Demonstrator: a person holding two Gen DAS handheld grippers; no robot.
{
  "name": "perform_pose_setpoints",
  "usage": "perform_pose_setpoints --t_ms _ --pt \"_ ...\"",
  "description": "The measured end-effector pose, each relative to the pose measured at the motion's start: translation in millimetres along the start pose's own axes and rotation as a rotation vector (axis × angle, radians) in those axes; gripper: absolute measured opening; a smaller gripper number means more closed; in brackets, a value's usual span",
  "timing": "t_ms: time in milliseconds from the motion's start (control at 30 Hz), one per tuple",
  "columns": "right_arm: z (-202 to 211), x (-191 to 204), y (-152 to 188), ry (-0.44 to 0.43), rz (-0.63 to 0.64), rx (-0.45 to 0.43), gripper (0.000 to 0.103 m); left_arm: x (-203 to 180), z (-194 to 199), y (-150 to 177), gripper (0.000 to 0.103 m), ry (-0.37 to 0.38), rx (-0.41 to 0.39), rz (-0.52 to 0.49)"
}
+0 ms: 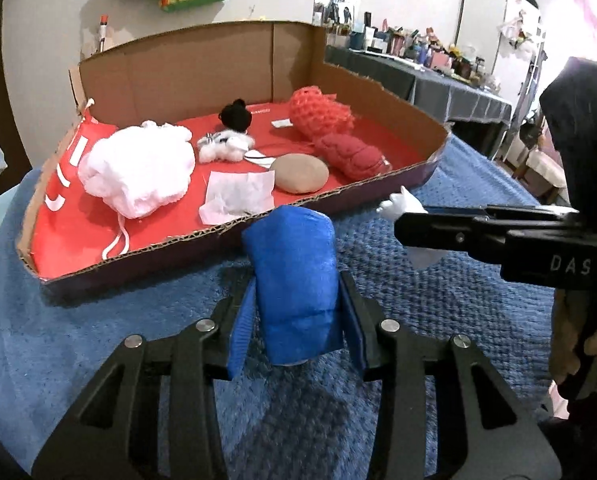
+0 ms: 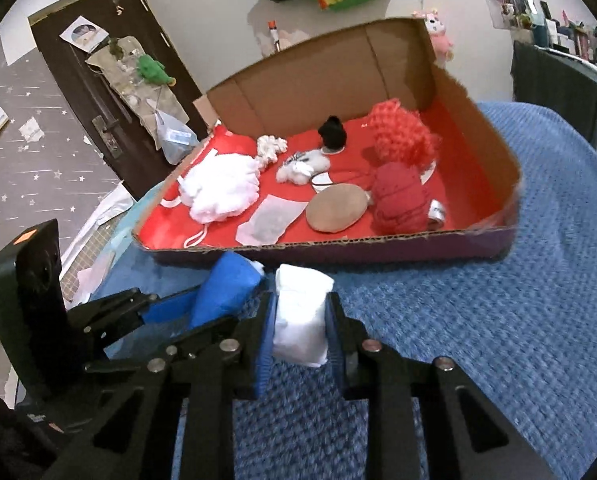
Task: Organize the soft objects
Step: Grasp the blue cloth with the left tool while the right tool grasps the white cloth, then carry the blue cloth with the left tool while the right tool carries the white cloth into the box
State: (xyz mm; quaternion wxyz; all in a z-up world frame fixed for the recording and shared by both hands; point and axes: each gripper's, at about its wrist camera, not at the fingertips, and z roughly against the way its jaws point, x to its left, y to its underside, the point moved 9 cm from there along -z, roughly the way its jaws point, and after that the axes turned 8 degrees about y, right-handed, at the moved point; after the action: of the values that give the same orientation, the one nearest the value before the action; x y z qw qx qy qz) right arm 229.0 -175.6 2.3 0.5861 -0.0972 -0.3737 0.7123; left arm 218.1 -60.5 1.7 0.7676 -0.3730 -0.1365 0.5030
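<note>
Spread under everything, a blue knitted blanket (image 2: pixel 498 300) is carrying a red-lined cardboard tray (image 2: pixel 478 232) lying just beyond both jaws, the left gripper (image 1: pixel 298 316) pinching an upright blue cloth roll (image 1: pixel 294 280), the right gripper (image 2: pixel 300 328) squeezing a white cloth bundle (image 2: pixel 298 316).

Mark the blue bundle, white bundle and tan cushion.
blue bundle (image 1: pixel 294 280), left wrist view, middle of its front
white bundle (image 2: pixel 300 322), right wrist view, middle of its front
tan cushion (image 2: pixel 335 213), right wrist view, top centre

Probably a lived-in home room, blue blanket (image 2: pixel 498 280), dark wooden door (image 2: pixel 110 112), cluttered side table (image 1: pixel 438 76)
</note>
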Motion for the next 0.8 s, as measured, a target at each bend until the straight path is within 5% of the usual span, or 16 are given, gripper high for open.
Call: perform_pose_setpoints --t_ms 500,800 --pt "11.4 -3.4 10.1 -0.005 -0.017 -0.006 0.026 3.8 23.4 -21.5 0.038 0.021 -0.055 0.027" --pt "28.6 13.6 -83.2 0.079 0.118 -0.112 0.028 53.7 9.9 -119.8 0.038 -0.026 -0.042 0.094"
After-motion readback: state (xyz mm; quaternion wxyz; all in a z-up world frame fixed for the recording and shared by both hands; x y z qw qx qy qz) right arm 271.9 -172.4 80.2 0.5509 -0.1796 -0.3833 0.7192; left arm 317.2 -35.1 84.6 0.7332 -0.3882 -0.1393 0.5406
